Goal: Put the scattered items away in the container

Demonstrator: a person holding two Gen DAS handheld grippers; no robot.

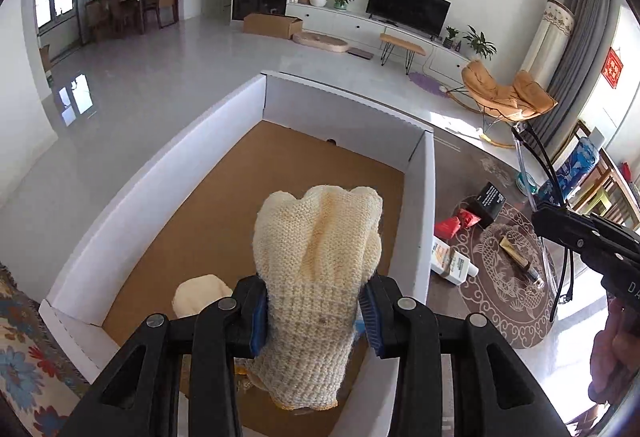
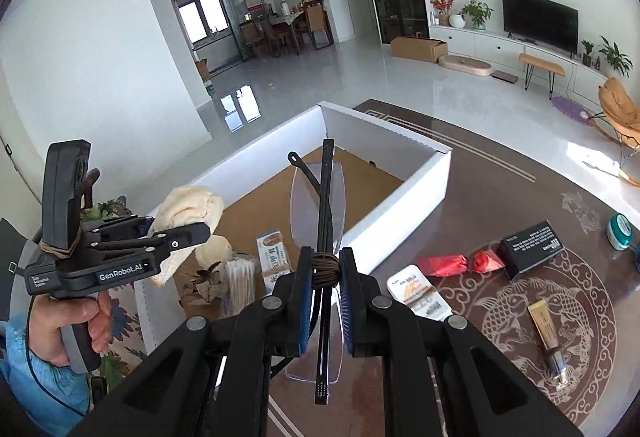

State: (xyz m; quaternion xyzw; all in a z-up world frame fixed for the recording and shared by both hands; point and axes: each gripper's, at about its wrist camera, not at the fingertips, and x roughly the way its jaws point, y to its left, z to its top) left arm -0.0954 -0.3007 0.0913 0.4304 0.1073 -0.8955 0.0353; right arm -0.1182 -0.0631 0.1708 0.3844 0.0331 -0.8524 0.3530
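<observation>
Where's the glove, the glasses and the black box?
glove point(image 1: 316, 237), left wrist view, knitted palm.
glasses point(image 2: 325, 197), right wrist view, folded black arm.
black box point(image 2: 532, 249), right wrist view, printed top face.

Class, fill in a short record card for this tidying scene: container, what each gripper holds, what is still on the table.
Container: white cardboard box, open, brown floor
Left gripper: shut on a knitted glove, over the box
Right gripper: shut on clear glasses with black arms
Already in box: cotton swabs, small carton
Still on table: red wrapper, black box, gold tube, white pack, teal jar
</observation>
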